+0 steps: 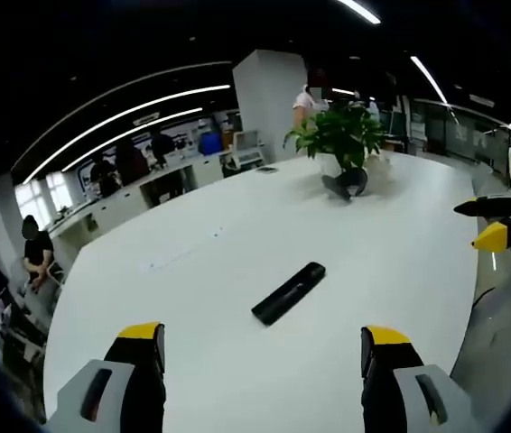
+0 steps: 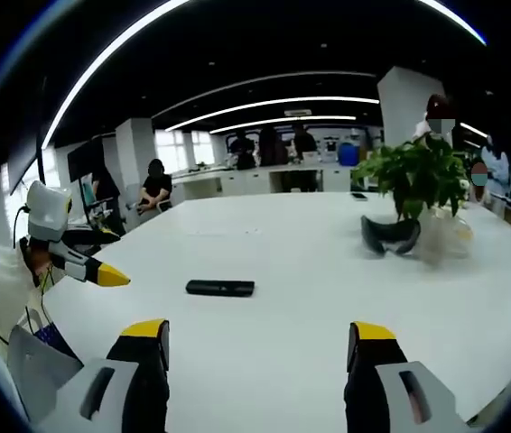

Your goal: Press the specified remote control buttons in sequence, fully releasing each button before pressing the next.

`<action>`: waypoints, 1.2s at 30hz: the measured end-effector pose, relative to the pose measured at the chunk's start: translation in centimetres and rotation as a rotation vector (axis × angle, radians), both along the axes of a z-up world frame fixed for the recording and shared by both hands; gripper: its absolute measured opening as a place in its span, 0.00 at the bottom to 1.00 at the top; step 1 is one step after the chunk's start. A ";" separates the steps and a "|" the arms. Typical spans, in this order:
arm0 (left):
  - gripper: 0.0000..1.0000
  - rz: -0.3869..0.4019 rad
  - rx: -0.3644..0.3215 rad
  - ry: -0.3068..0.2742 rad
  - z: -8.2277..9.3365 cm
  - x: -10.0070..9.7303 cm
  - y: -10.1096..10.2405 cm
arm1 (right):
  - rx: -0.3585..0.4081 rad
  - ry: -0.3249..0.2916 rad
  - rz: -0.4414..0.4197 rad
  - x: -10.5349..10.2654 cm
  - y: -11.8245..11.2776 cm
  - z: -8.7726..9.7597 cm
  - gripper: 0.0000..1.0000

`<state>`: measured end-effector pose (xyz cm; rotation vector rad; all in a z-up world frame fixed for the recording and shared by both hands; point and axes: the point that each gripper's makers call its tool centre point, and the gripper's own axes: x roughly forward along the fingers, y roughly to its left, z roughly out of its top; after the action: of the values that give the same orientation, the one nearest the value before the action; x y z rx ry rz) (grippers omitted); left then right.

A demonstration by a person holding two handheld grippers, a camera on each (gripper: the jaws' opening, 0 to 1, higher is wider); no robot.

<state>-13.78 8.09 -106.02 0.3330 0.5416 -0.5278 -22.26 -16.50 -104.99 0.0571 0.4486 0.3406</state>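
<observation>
A black remote control point(image 2: 220, 288) lay flat on the white surface point(image 2: 310, 271), well ahead of the right hand-held gripper point(image 2: 254, 343), whose jaws stood wide apart. The left hand-held gripper point(image 2: 102, 267) hovered nearby, a potted plant point(image 2: 415, 180) beyond.

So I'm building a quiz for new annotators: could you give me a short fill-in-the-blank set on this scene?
1. The black remote control lies on the ____ table.
2. Both jaws of the left tool have ____ tips.
3. Behind the remote stands a potted ____ with green leaves.
4. The right tool is ____, gripping nothing.

Missing words: white; yellow; plant; open
</observation>
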 end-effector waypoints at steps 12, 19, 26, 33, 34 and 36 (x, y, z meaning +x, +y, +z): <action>0.87 -0.112 0.060 0.071 -2.1 3.2 -2.2 | 0.032 0.026 -0.014 0.4 -0.1 0.2 0.71; 0.83 -0.185 0.118 0.101 -3.8 4.9 -3.4 | 0.028 0.054 -0.009 0.4 -0.5 -0.2 0.68; 0.74 -0.257 0.139 0.168 -6.4 6.2 -4.8 | 0.023 0.061 -0.024 0.5 -1.3 0.1 0.66; 0.68 -0.361 0.235 0.205 -8.7 7.2 -5.7 | 0.044 0.072 -0.064 0.5 -2.6 0.1 0.64; 0.67 -0.382 0.244 0.211 -9.2 7.5 -6.0 | 0.049 0.075 -0.068 0.5 -2.7 0.1 0.64; 0.66 -0.401 0.259 0.223 -9.8 7.8 -6.2 | 0.049 0.077 -0.076 0.5 -3.0 0.0 0.64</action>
<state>-5.98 1.86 -115.79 0.6423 0.7672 -0.8921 -21.78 -19.52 -104.94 0.1354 0.5131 0.2750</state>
